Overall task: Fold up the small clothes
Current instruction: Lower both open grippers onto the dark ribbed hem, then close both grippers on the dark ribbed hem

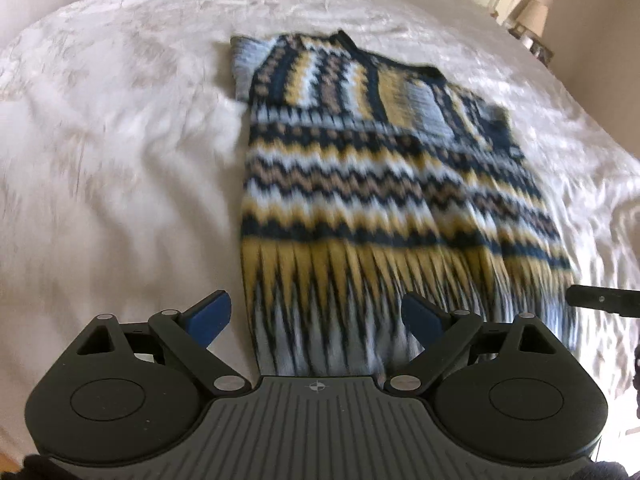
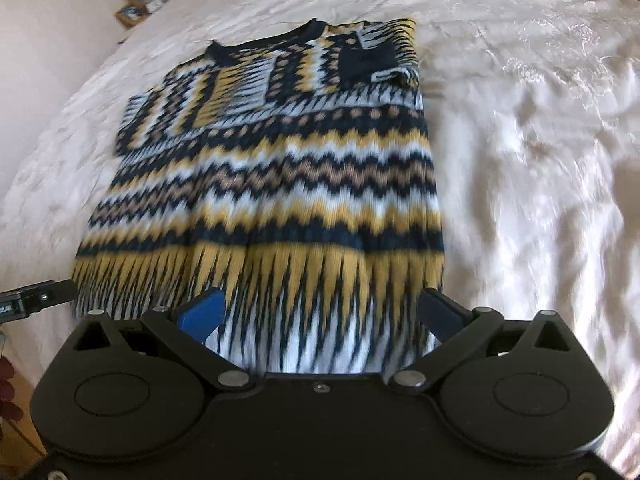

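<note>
Two spread claws [image 1: 316,316] over sweater [image 1: 360,184] hem

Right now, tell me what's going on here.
A person is folding a zigzag-patterned sweater on a white bedspread, with a gripper in each hand. The sweater lies flat with both sleeves already folded across its chest. The left gripper and the right gripper both sit at the hem end, jaws wide open, holding nothing. Whether the fingers touch the fabric is unclear through the blur. The bottom-to-top fold looks not yet done.
</note>
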{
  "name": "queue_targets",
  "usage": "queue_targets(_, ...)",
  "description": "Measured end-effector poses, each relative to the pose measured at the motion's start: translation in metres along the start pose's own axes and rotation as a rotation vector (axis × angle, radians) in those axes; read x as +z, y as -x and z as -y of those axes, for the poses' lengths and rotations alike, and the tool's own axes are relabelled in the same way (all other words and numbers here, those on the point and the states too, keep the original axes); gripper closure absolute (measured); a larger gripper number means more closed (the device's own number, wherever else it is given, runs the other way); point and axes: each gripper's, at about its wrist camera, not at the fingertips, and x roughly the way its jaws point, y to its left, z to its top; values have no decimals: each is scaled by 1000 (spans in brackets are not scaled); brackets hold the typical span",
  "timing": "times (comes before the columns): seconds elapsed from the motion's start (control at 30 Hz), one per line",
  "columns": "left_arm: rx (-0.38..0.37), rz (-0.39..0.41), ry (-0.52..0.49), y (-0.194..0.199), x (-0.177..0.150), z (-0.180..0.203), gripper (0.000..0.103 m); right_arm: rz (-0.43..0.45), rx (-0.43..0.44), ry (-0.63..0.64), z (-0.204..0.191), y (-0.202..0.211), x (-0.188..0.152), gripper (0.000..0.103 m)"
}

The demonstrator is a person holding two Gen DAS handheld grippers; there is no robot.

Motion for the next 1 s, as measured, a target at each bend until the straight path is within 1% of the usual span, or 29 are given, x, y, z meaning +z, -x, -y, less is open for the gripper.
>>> queue_targets(0.13,-16,-13,-3,12,-29,9,10,7,18,-2,1,16,-33,1)
queue_targets(0.2,-11,-18,-13,17,-43,13,10,10,25,-12,1,23,-48,1)
queue_targets(0.3,-14,-18,-14,24,-58,16,10,5,37,-18,0,26,-63,1)
queue_targets(0.5,-26,-16,-24,29,-73,17,10,-2,56,-8,-8,28,-87,1)
queue_targets(0.63,-34,-20,-17,25,-73,14,10,-1,63,-13,-11,27,-91,1)
queue_targets(0.8,-40,-28,-8,12,-64,11,10,-6,59,-25,-8,22,-83,1)
queue_targets(1.0,-56,-62,-22,-12,-50,11,10,-55,28,-94,8,0,-68,1)
